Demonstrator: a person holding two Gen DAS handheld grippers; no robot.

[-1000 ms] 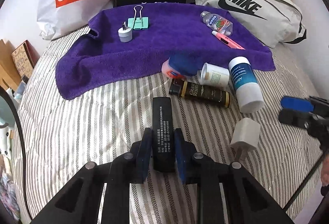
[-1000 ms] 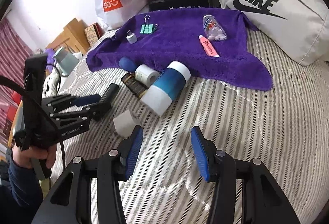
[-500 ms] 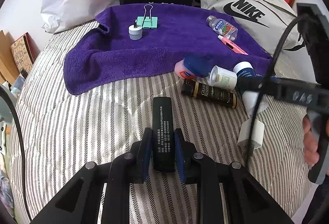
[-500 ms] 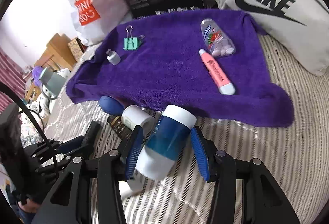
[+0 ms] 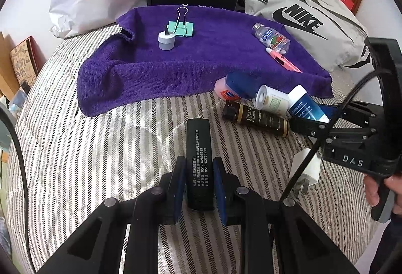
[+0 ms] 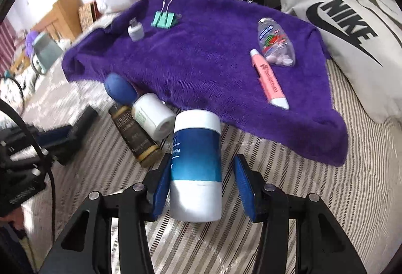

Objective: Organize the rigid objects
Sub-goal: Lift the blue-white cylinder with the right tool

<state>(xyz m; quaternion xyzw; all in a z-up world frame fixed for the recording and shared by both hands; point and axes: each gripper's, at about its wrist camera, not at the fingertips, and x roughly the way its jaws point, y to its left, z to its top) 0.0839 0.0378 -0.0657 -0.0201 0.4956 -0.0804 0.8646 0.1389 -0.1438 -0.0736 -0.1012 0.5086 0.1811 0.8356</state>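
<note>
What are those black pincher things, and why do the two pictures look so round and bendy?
Each is a claw that a person holds, one per hand. A small wide-angle camera on each claw looks along its fingers, which bends the picture.

The left claw is shut on a black bar. The right claw has a blue-and-white bottle between its fingers; one finger touches it, the other does not, so it is open.

Below is a striped bed with a purple towel. On the towel lie a green clip and a pink pen.

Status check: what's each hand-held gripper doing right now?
Left hand-held gripper shut on black case. Right hand-held gripper open, straddling blue-and-white jar; gap on one side. Brown bottle lies close beside.
</note>
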